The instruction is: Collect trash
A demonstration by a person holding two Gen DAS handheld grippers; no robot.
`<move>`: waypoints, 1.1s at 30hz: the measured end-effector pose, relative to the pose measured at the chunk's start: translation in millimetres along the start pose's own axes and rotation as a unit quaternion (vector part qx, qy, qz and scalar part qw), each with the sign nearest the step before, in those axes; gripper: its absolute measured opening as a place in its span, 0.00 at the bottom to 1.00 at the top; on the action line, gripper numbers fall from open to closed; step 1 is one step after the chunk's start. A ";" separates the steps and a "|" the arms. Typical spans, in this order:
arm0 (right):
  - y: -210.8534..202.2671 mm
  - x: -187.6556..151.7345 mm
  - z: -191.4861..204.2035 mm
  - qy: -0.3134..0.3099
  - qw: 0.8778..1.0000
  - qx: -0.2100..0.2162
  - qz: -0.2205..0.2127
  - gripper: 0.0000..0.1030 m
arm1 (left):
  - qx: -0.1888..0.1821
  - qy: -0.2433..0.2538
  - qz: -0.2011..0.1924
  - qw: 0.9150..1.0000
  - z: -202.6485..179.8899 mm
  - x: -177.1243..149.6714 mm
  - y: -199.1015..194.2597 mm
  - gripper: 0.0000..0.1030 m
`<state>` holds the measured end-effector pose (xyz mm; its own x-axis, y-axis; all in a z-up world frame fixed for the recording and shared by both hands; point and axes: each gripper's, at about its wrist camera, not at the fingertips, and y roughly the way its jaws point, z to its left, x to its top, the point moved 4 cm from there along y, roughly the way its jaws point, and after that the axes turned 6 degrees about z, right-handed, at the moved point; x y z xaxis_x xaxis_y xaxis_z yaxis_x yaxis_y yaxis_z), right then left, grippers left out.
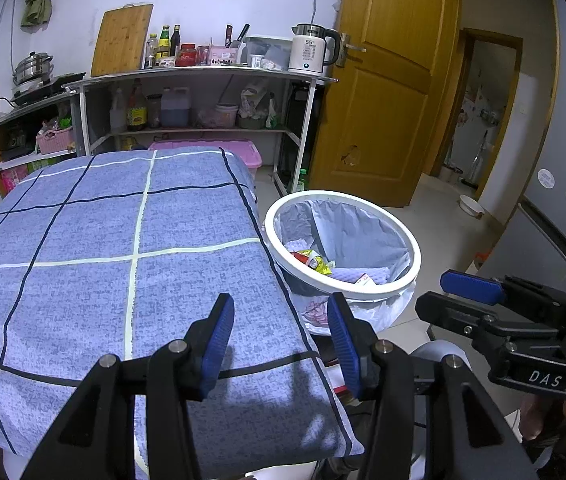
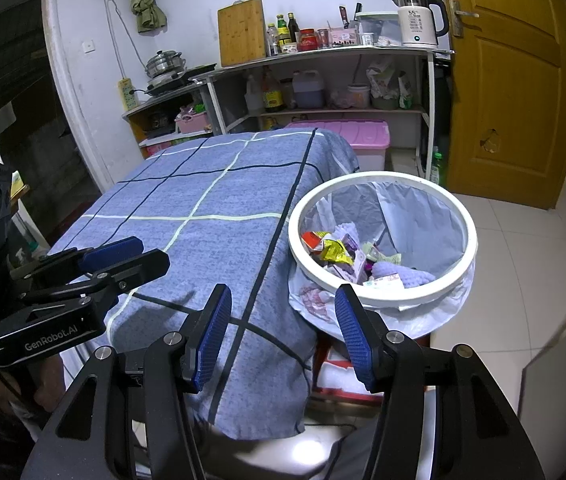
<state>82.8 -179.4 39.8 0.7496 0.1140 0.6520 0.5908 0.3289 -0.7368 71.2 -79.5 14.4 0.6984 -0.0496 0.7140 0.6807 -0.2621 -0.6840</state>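
A round white-rimmed trash bin (image 1: 323, 195) (image 2: 383, 178) with a pale plastic liner stands just off the right edge of the table. Inside lie crumpled wrappers (image 1: 315, 260) (image 2: 335, 250), red and yellow, and a lilac cloth (image 2: 399, 272). The table's blue checked cloth (image 1: 123, 260) (image 2: 211, 216) carries no trash that I can see. My left gripper (image 1: 279, 308) (image 2: 153, 252) hovers open over the cloth's near right edge, nothing between its blue pads. My right gripper (image 2: 283, 296) (image 1: 433, 292) hangs open and empty at the near side of the bin.
Metal shelves (image 1: 203, 74) along the back wall hold a kettle (image 1: 311, 50), a cutting board, bottles and a pot. A pink storage box (image 2: 347, 136) sits on the floor behind the table. A wooden door (image 1: 387, 92) stands open at right, over a tiled floor (image 2: 523, 248).
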 end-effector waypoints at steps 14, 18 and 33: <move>0.4 0.3 -0.3 0.000 1.000 0.000 0.000 0.53 | 0.005 0.000 0.002 1.000 0.4 -0.3 2.9 0.49; 1.2 0.1 -1.7 0.001 1.000 0.000 0.001 0.53 | 0.005 0.000 0.002 1.000 0.5 -0.1 2.8 0.49; 0.6 -0.3 -1.4 0.001 1.000 0.000 0.001 0.53 | 0.011 0.000 0.003 1.000 5.6 -1.9 1.9 0.49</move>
<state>83.3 -180.6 38.9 0.7519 0.1129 0.6496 0.5886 0.3290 -0.7385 72.4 -74.5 10.9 0.7021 -0.0507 0.7103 0.6817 -0.2405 -0.6909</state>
